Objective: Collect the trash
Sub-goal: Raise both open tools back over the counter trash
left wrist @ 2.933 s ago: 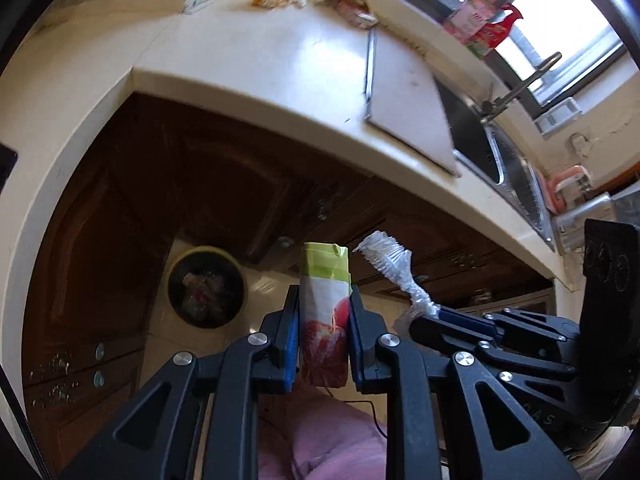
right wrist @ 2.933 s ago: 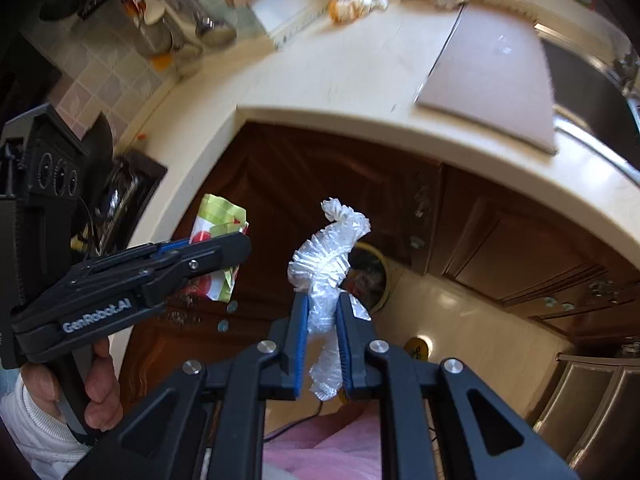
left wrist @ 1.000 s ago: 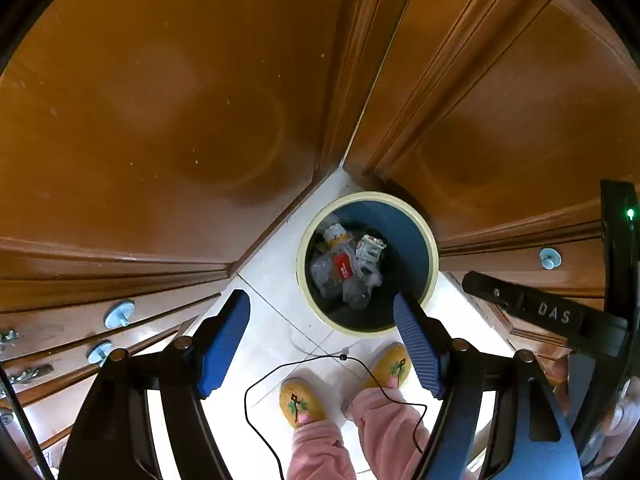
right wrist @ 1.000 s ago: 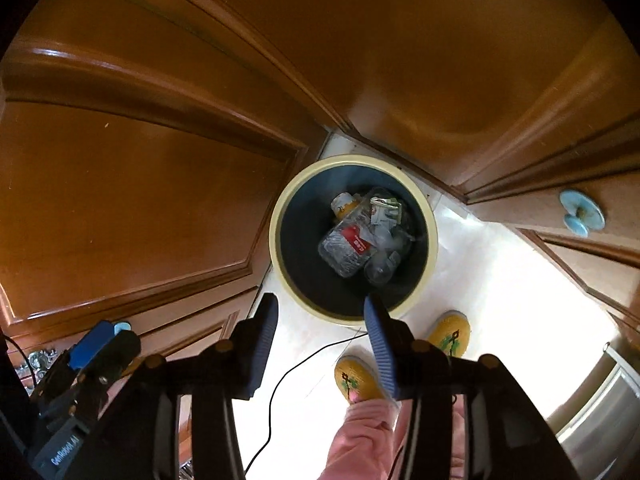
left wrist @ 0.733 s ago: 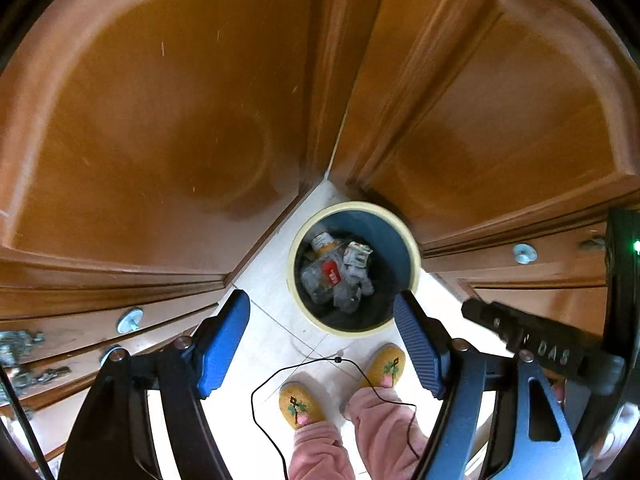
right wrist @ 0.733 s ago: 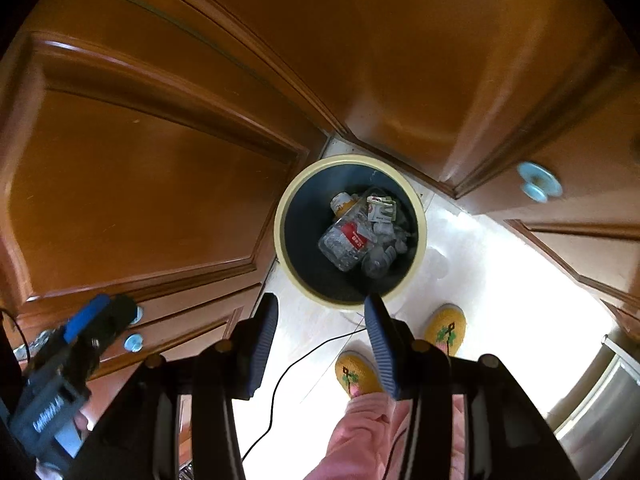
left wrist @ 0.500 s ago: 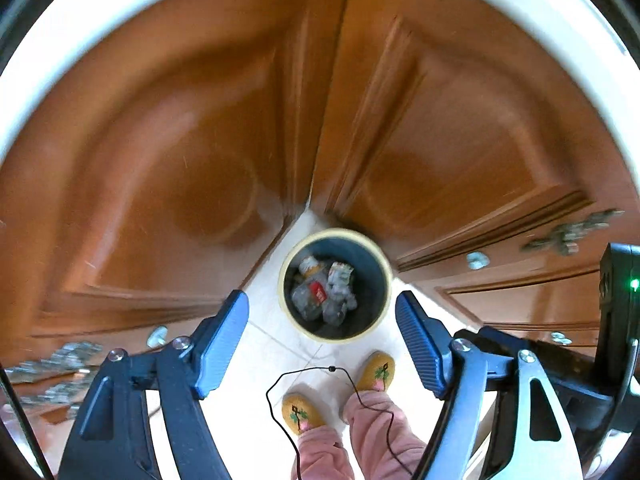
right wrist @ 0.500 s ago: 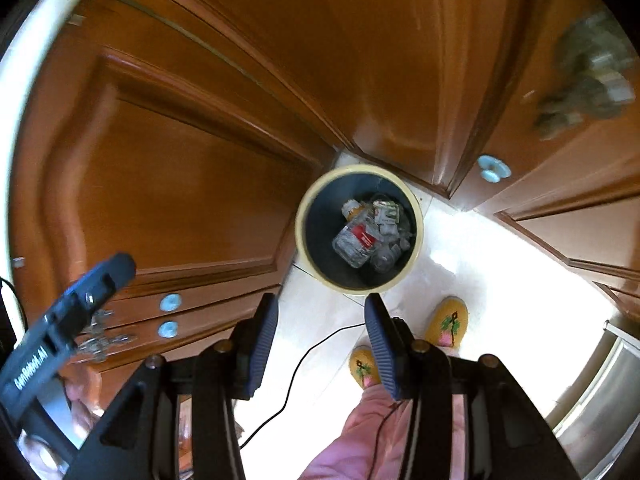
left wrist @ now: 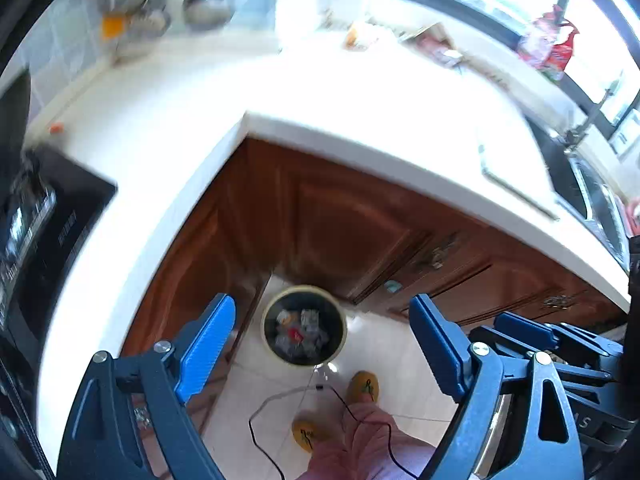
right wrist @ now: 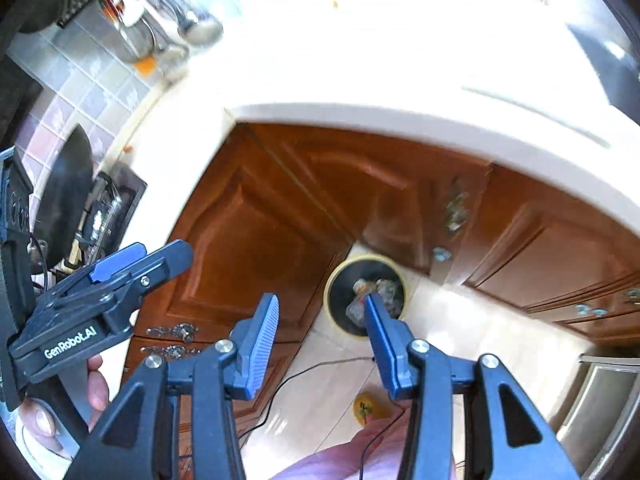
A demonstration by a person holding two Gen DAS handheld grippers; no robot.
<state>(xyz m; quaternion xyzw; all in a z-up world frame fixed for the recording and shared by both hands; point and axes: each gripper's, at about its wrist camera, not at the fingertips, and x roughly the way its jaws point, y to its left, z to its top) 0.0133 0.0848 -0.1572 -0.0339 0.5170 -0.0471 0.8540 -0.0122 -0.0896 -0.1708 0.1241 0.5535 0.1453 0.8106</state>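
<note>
Left hand-held gripper [left wrist: 320, 344]: jaws apart, nothing between them; they have just been opening wider. Right hand-held gripper [right wrist: 320, 332]: jaws apart at a moderate gap, likewise empty. Both point steeply down toward the floor.

Bin [left wrist: 304, 327]: stands on the floor well below both hand-held grippers, framed between the left one's fingers, in the corner where the wooden cabinet doors [left wrist: 344, 236] meet. It already contains crumpled wrappers and what appears to be a flattened clear bottle.

Remaining trash [left wrist: 434, 46]: lies on the table [left wrist: 360, 104], well ahead of and above the left hand-held gripper's fingertips, toward the window side. It reads as a crumpled reddish wrapper with a small orange-and-white piece [left wrist: 360, 36] just beside it; motion blur and glare prevent firmer identification. A red packet [left wrist: 546, 46] sits further off on the window ledge; whether it counts as trash cannot be told.

Handling judgement: these items look light, thin and soft, likely crinkly film. They should deform under the pads and not resist, and a smooth film surface may slip. Best hold is across a bunched or folded part, so that several layers sit between the pads; a single loose edge could tear or pull free. No fragility concern is evident. Light weight means a piece may cling to a pad on release over the bin
</note>
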